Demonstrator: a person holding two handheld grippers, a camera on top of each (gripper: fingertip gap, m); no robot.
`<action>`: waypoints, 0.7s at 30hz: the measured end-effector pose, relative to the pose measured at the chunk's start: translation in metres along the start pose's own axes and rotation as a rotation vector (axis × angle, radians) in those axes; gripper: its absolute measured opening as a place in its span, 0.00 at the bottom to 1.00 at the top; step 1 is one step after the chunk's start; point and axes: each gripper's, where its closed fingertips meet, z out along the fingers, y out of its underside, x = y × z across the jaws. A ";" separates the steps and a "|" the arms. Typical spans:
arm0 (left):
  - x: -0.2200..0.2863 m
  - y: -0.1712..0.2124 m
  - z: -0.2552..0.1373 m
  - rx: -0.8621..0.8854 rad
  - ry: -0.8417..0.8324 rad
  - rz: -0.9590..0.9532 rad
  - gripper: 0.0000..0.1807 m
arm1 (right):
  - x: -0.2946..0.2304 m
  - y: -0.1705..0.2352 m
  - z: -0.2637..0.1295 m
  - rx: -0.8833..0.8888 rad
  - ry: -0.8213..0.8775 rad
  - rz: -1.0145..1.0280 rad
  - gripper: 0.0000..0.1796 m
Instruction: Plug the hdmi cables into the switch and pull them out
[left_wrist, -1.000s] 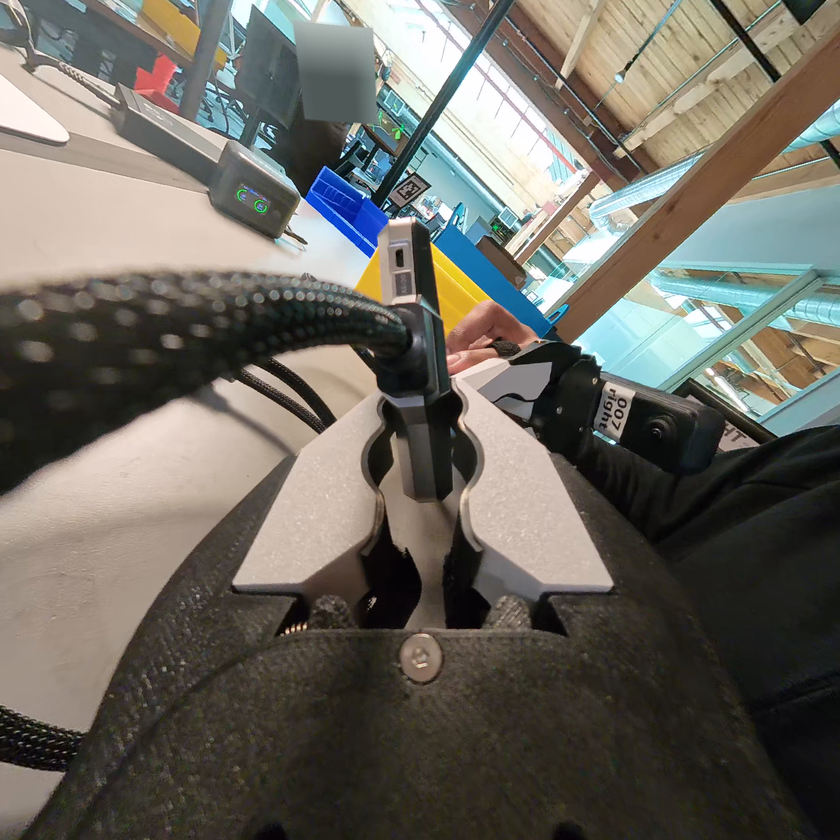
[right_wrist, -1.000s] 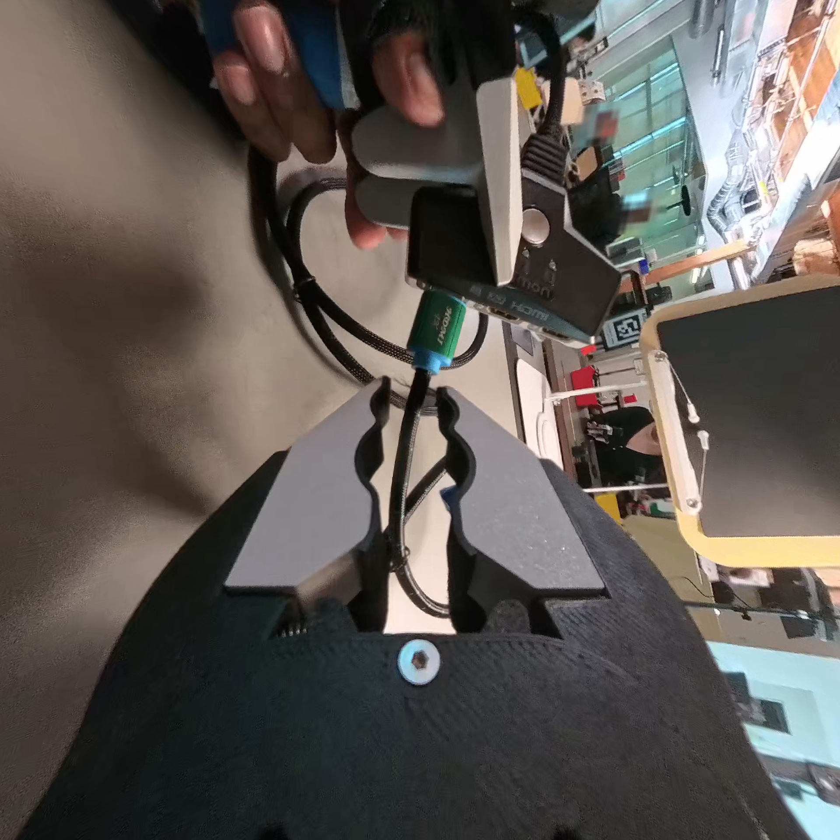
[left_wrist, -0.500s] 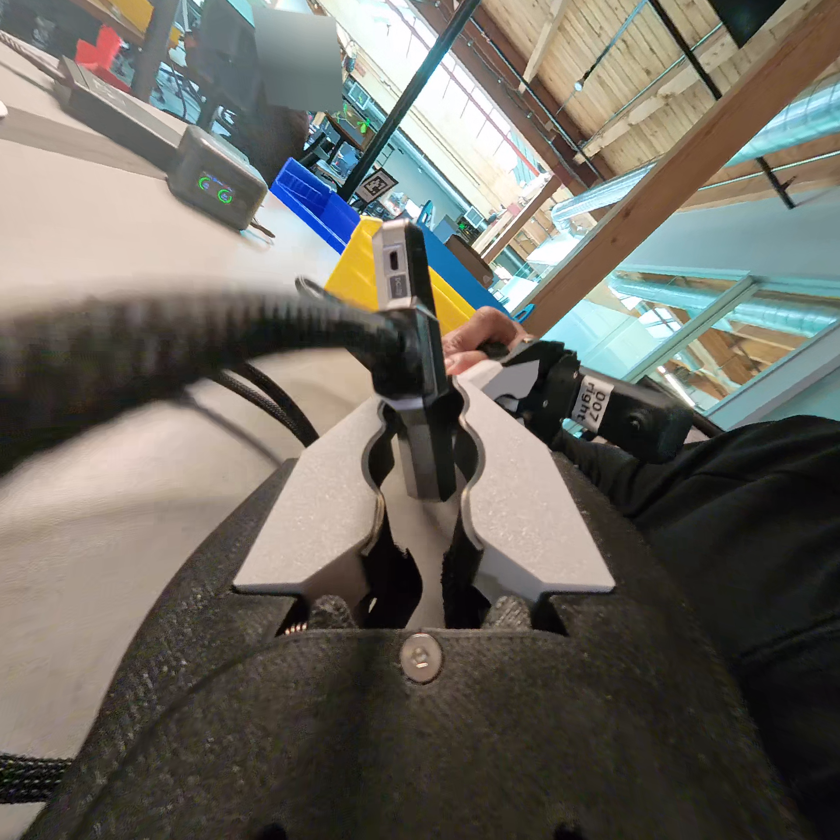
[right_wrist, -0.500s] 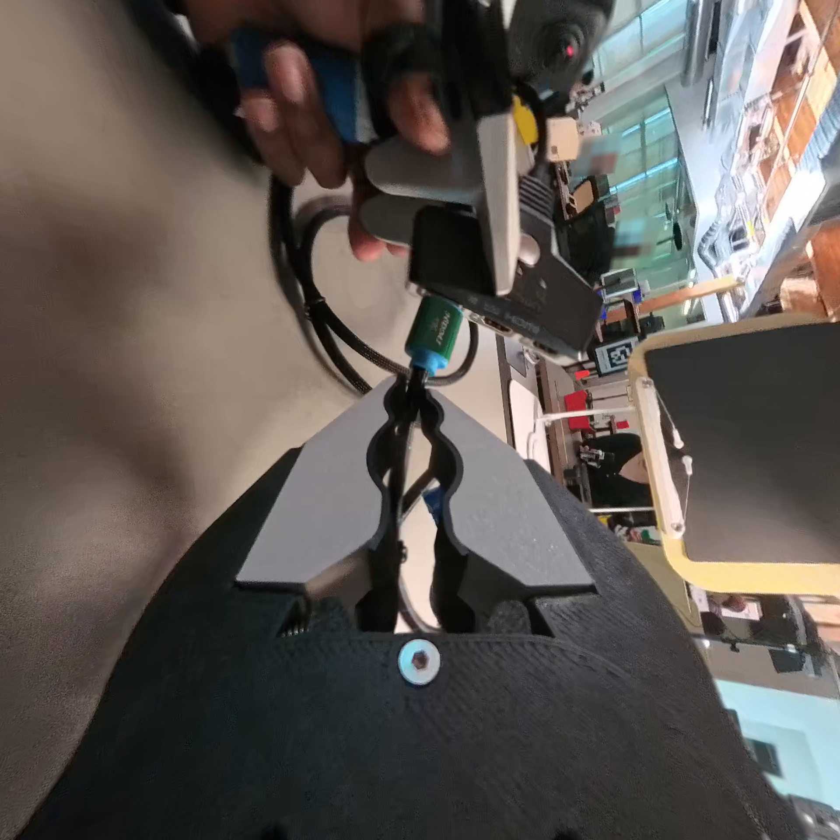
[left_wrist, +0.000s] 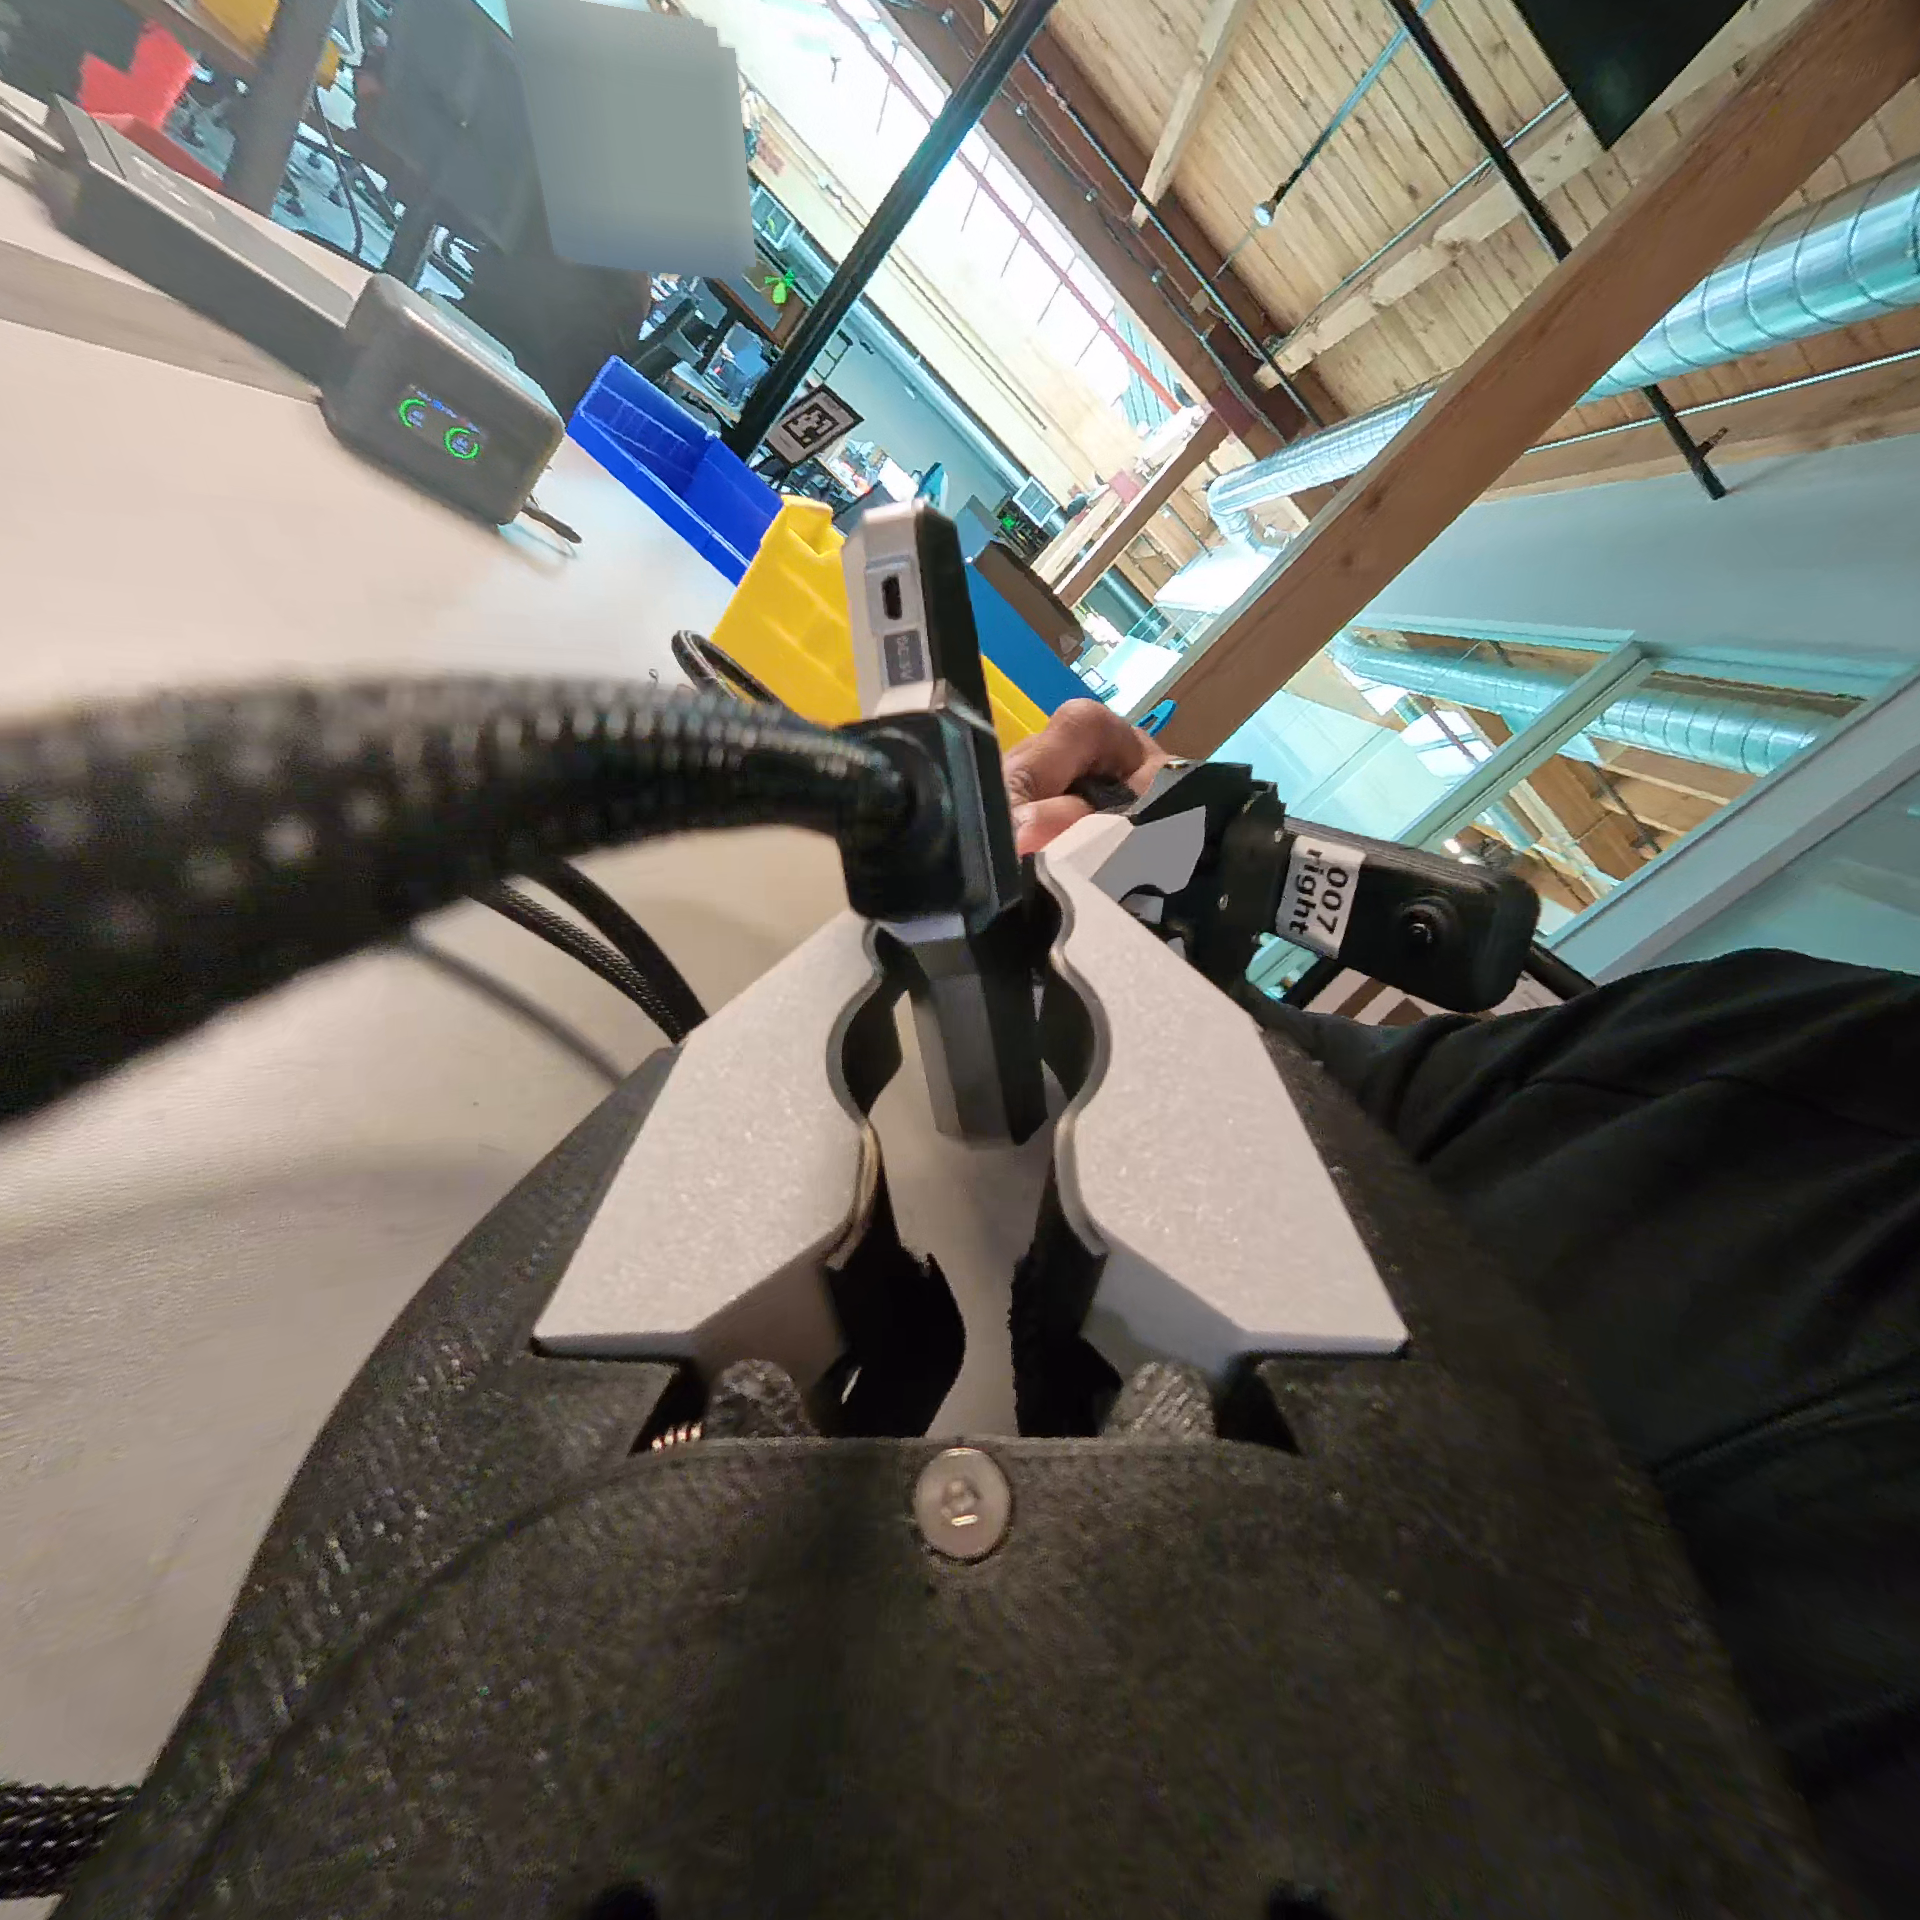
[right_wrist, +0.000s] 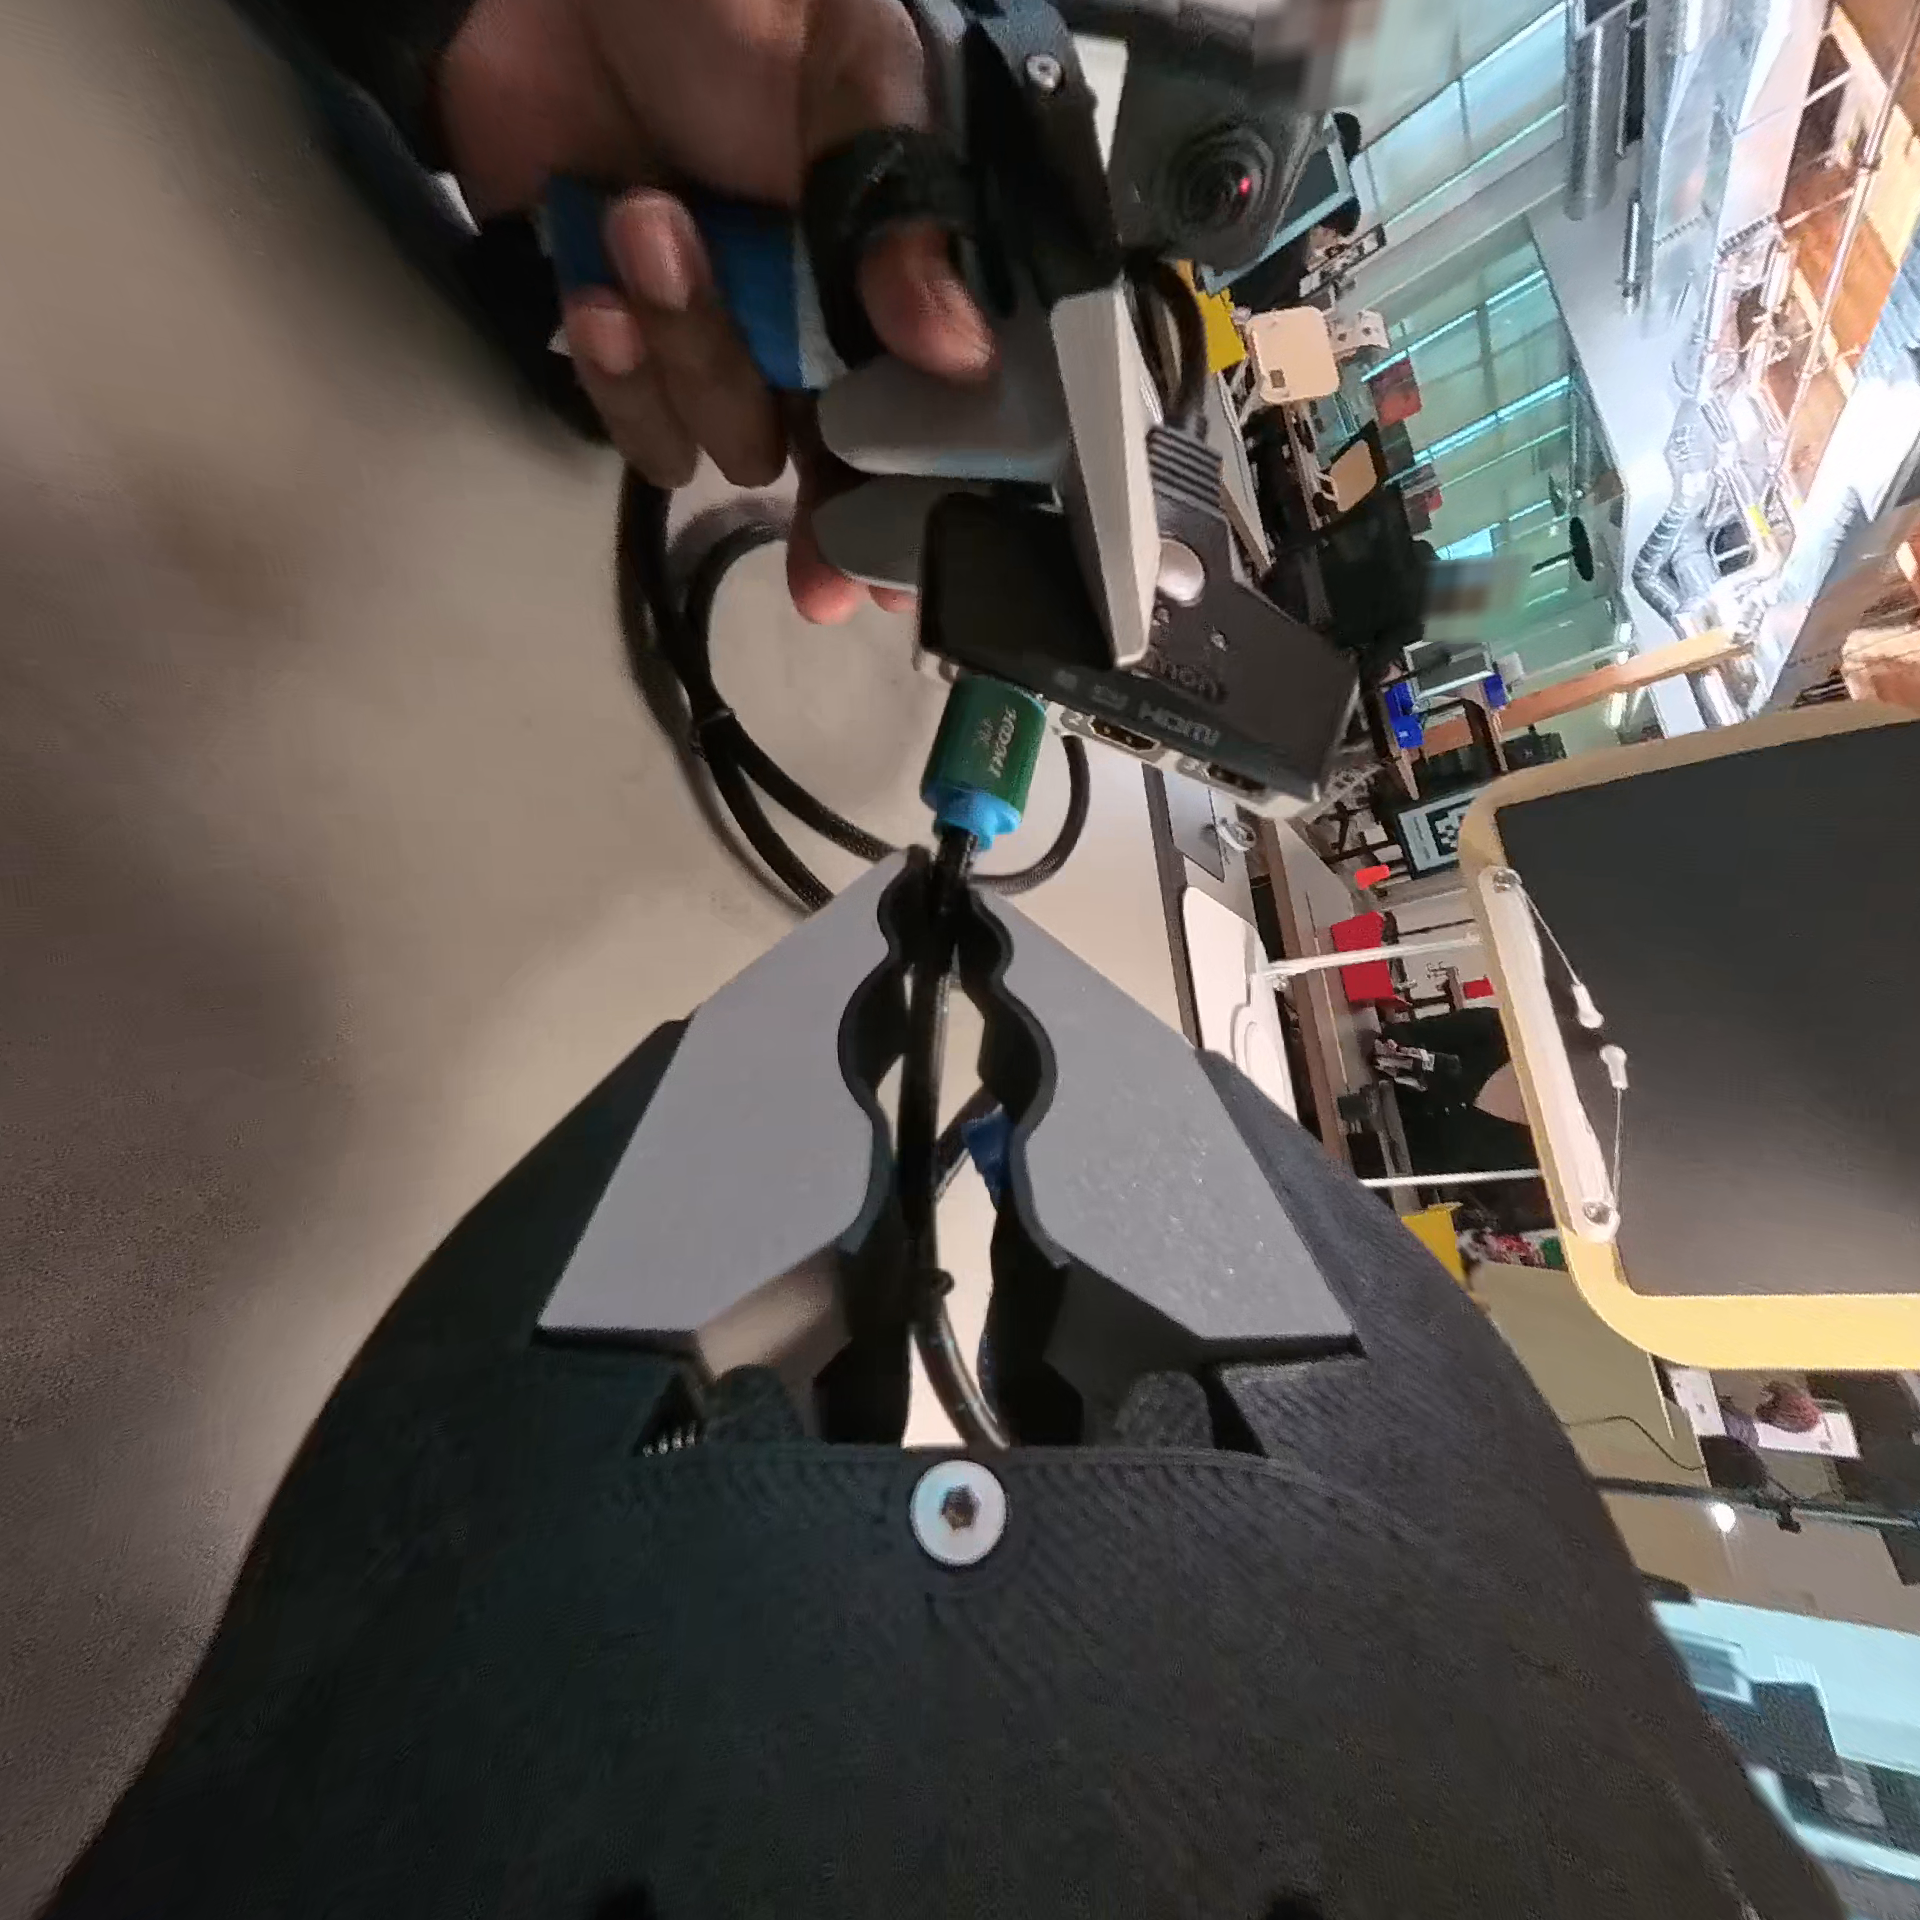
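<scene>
Cable (right_wrist: 925, 1049) is running along the closed right tool (right_wrist: 940, 883); plug (right_wrist: 982, 753) is sitting ahead, seated in the switch (right_wrist: 1195, 665) that the left tool (left_wrist: 961, 935) is clamping.

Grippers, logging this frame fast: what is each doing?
Left gripper: shut on the switch.
Right gripper: shut on the green-plug cable.

Matt grainy grey fingers (left_wrist: 1174, 1122); braided black cable (left_wrist: 416, 790); smooth metal switch (left_wrist: 914, 623); glossy green plug (right_wrist: 982, 750)

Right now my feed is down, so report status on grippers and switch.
Left gripper shut on switch, held off the table. Right gripper shut on thin cable behind green plug, plug seated. Nothing blocking.
</scene>
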 end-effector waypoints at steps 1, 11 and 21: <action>-0.001 0.000 0.001 0.003 -0.012 0.011 0.12 | 0.003 0.003 -0.001 -0.010 0.011 -0.003 0.04; -0.001 0.003 0.000 -0.041 -0.020 0.081 0.13 | -0.005 0.000 -0.001 -0.008 -0.033 0.007 0.05; 0.007 0.004 0.001 -0.056 0.027 0.089 0.16 | 0.011 0.004 -0.008 0.007 0.002 0.048 0.04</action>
